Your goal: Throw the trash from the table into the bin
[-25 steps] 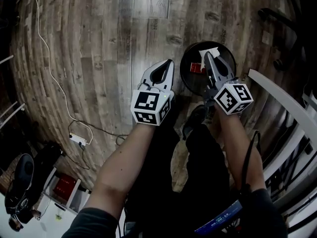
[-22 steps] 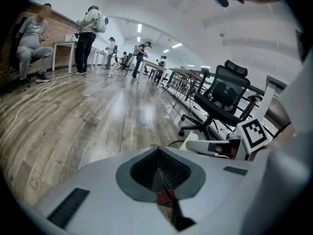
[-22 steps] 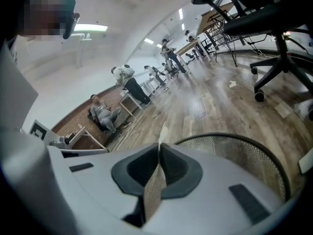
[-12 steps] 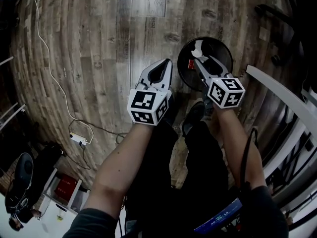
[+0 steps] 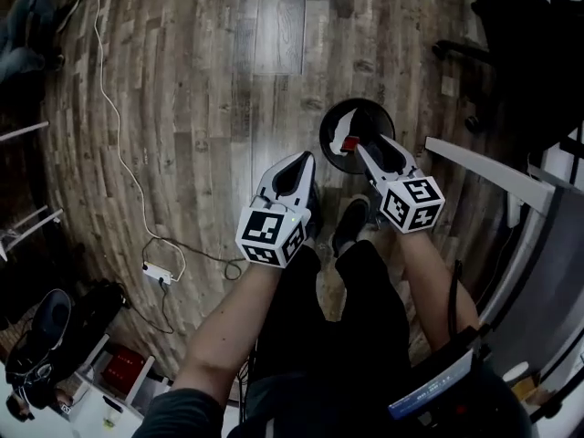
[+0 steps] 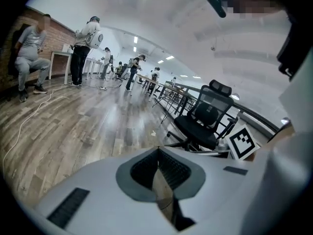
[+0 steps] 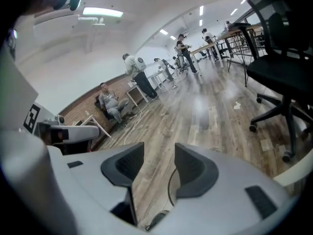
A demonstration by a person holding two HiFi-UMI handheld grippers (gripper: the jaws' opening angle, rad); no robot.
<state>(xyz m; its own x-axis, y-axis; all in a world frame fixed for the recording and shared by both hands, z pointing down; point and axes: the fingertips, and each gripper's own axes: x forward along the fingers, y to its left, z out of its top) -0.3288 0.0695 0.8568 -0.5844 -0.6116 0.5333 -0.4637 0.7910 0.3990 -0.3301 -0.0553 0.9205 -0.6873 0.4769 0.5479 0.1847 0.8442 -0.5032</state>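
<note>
The black round bin (image 5: 329, 122) stands on the wood floor in the head view, with a red piece of trash (image 5: 349, 142) lying inside it. My right gripper (image 5: 359, 145) hangs above the bin's near side. Its jaws have just been opening; they stand open, and in the right gripper view (image 7: 159, 153) only floor shows between the pads. To the left of the bin, over bare floor, is my left gripper (image 5: 307, 159). It is shut with nothing in it, and its pads meet in the left gripper view (image 6: 157, 151).
A white table edge (image 5: 484, 168) runs along the right. A black office chair (image 6: 205, 119) stands beyond it. A cable and power strip (image 5: 157, 270) lie on the floor at left. The person's shoe (image 5: 351, 222) is just below the bin. People stand far off in the room.
The right jaws opened over the bin and a white scrap dropped in. Both grippers then rose, and the bin now looks smaller and farther below.
</note>
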